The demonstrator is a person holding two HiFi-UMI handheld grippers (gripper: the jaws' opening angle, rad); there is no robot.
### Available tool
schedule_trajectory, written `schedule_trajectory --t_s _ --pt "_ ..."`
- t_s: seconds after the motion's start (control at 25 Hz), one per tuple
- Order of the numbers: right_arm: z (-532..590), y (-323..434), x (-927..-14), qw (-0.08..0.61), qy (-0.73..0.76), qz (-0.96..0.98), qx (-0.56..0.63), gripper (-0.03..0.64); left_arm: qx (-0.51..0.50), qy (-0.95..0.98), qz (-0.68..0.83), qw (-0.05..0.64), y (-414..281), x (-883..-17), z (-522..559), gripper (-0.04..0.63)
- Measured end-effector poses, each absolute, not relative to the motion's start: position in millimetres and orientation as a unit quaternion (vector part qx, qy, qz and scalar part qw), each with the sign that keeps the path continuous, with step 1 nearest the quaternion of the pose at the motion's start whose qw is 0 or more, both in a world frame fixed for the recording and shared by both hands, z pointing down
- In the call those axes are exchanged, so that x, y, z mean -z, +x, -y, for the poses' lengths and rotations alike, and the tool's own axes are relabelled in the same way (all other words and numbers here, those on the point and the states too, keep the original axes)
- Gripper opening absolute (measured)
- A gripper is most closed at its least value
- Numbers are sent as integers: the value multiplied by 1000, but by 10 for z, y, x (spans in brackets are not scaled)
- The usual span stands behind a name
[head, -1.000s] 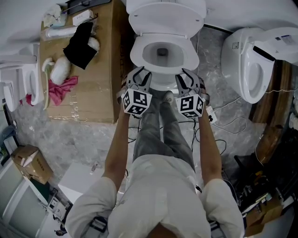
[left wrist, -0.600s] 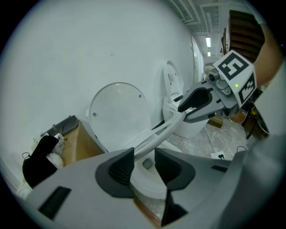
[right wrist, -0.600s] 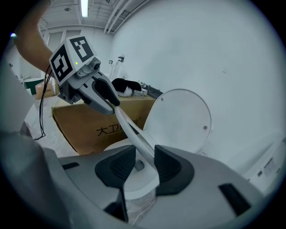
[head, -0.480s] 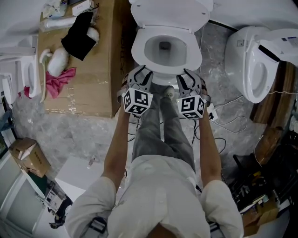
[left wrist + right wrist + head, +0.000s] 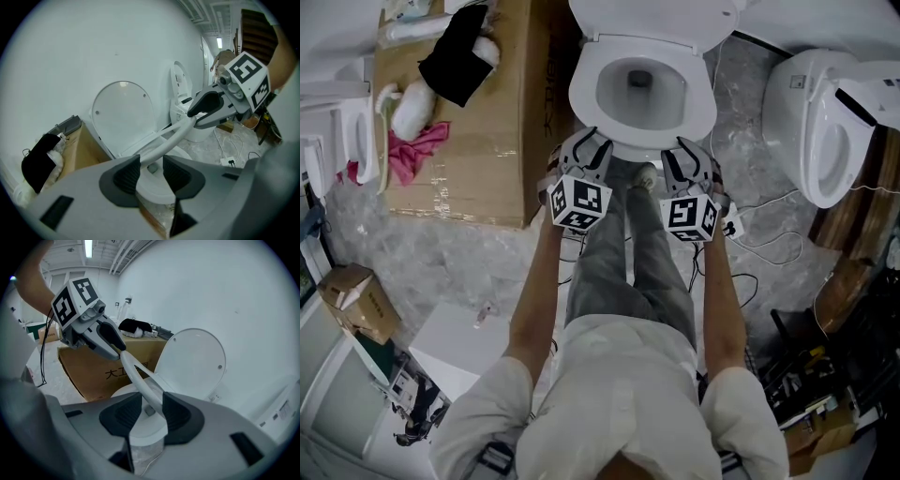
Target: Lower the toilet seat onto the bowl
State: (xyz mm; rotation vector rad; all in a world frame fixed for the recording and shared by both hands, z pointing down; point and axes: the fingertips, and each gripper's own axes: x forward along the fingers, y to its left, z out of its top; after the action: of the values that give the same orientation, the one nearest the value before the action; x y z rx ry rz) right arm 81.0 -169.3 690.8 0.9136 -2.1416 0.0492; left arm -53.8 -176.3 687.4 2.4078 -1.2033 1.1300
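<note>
The white toilet seat (image 5: 582,97) lies low over the bowl (image 5: 642,90), and the lid (image 5: 656,14) stands up against the wall. My left gripper (image 5: 589,142) and right gripper (image 5: 686,148) are at the seat's front edge. In the left gripper view the seat ring (image 5: 173,136) runs between the jaws of my left gripper (image 5: 151,176) with a gap on one side. In the right gripper view the ring (image 5: 136,376) passes between the jaws of my right gripper (image 5: 146,414), a little above the bowl rim. Both pairs of jaws are opening.
A large cardboard box (image 5: 469,141) with black and pink cloths lies left of the toilet. A second toilet (image 5: 825,122) stands at the right. Cables and a power strip (image 5: 733,225) lie on the floor by the person's legs. A small carton (image 5: 356,300) sits at the lower left.
The toilet has slid higher and slightly right in the head view. Both grippers have stayed at the seat's front edge, in much the same pose.
</note>
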Motion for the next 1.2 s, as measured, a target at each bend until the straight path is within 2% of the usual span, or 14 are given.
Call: schedule_trajectory --t_s 1.2 --pt "1125 801 -7611 429 320 844 -26 164 -434 801 392 127 -554 -7563 1222 188"
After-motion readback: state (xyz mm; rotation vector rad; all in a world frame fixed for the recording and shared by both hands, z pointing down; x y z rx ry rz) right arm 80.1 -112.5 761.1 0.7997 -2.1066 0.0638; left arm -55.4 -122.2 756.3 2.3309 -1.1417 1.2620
